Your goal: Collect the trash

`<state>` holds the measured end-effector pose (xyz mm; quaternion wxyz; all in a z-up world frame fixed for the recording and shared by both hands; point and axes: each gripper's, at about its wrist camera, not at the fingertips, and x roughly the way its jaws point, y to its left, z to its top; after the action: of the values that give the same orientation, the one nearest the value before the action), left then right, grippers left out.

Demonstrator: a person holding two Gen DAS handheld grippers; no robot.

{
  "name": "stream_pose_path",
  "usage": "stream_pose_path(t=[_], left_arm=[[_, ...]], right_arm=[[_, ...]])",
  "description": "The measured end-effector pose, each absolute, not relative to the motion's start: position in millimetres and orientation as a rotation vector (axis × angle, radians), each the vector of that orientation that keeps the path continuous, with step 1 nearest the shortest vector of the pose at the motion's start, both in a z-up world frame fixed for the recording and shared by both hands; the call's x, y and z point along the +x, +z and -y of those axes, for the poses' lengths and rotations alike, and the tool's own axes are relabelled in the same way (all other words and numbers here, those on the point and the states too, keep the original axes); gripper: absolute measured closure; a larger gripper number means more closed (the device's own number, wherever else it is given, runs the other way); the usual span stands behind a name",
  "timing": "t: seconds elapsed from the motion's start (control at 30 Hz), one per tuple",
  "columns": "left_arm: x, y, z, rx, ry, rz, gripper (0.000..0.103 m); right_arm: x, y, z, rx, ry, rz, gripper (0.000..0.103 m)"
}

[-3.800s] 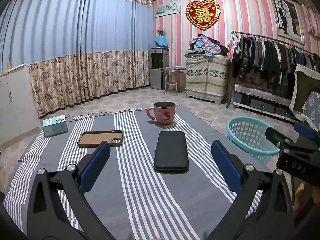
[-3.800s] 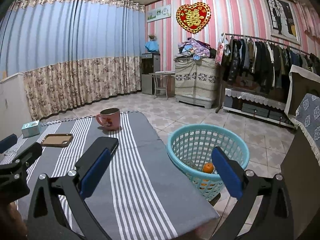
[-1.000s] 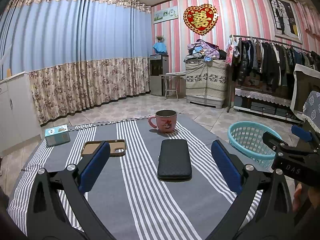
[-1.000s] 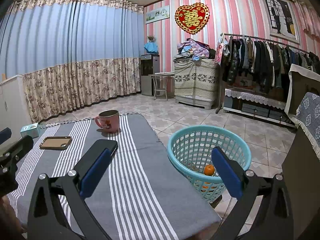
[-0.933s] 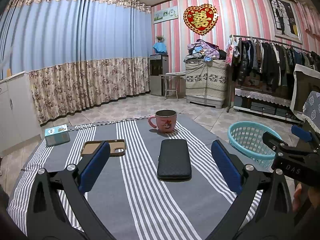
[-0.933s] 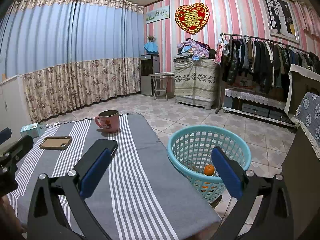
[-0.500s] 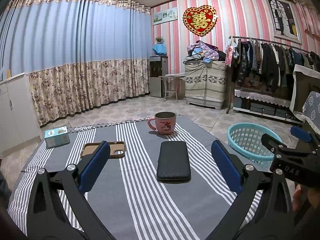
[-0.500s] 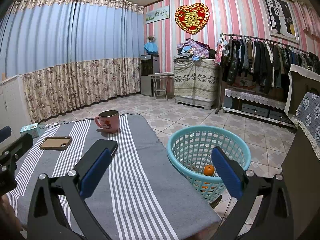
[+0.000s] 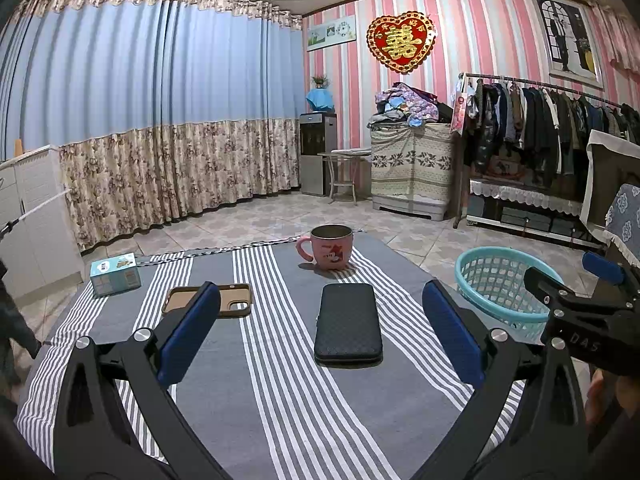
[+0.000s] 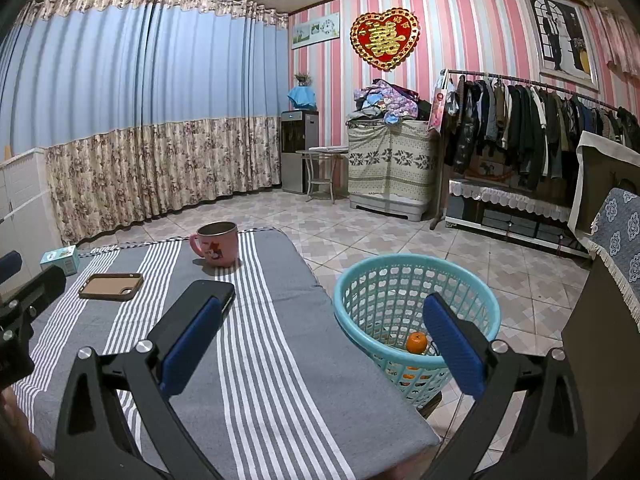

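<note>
A teal plastic basket stands on the floor off the table's right edge, with an orange inside; it also shows in the left wrist view. My left gripper is open and empty above the near part of the striped table, facing a black case. My right gripper is open and empty above the table's right edge, beside the basket.
On the table stand a pink mug, a brown phone case and a small teal box. A clothes rack and a cloth-covered cabinet stand at the back across a tiled floor.
Both grippers stay open and empty. The left wrist view has drifted slightly back and up; nothing on the table has moved.
</note>
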<state>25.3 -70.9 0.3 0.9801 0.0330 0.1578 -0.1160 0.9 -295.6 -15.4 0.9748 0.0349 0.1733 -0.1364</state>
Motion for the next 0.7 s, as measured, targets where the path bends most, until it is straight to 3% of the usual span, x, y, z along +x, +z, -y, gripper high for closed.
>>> stream_pose_path(t=[0.7], left_arm=[[33.5,7.8,69.9,0.066,-0.232,-0.316,0.005]], right_arm=[[0.9,-14.3,295.2,0.072,-0.275,-0.348,0.004]])
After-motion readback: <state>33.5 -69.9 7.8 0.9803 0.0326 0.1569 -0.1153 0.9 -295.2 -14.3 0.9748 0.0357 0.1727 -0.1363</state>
